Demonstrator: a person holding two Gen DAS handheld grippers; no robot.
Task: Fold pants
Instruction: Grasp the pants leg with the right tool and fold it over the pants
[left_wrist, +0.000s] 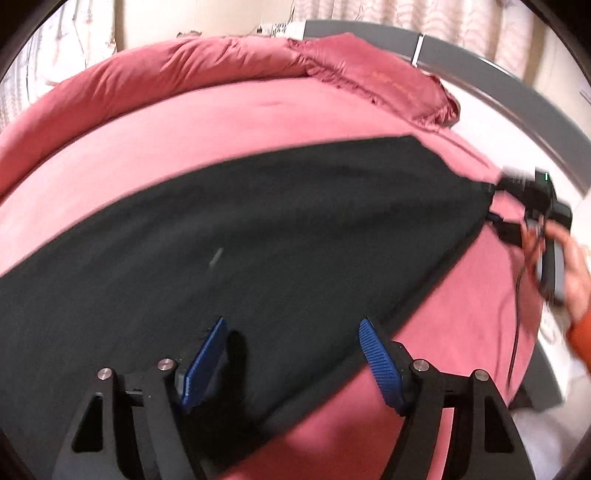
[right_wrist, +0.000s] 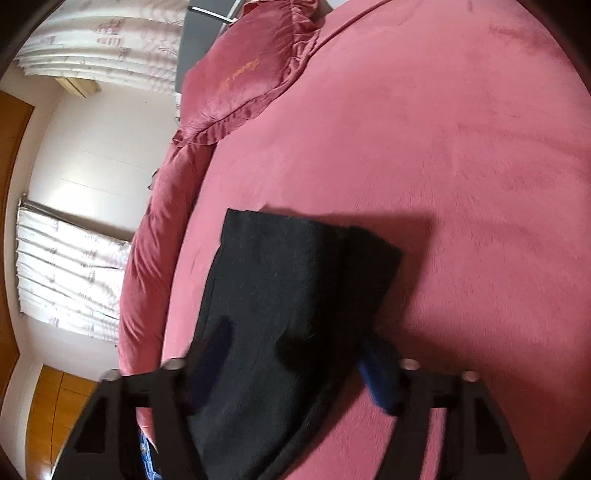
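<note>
The black knit fabric pants (left_wrist: 258, 229) are lying stretched across the pink velvety bedspread (left_wrist: 221, 122), and the left gripper (left_wrist: 291, 354) is hovering right above their near edge with its two blue ribbed pads (left_wrist: 205, 360) spread wide, pinching nothing. One pad is sitting over the dark cloth, the other over the border where the cloth meets the pink cover; whether either is touching the fabric, I cannot tell.

Out to the far end, the right gripper (left_wrist: 493, 216) is sitting at the tip of the pants, held in a bare hand (left_wrist: 576, 273) with an orange sleeve. From its own wrist view the right gripper (right_wrist: 291, 365) is showing its fingers set apart with a thick fold of the black pants (right_wrist: 280, 314) filling the space between them; the picture is blurred, so whether the pads are actually pressing the cloth, I cannot tell.

In the left wrist view the pants are running long from the lower left up toward the right, narrowing to that far tip. In the right wrist view the cloth is pointing away from the gripper, its squared end lying on the bedspread (right_wrist: 443, 147).

Beyond that, a matching pink frilled pillow (left_wrist: 384, 81) is resting by the grey headboard (left_wrist: 480, 62), with pale patterned curtains (right_wrist: 110, 51) behind.
</note>
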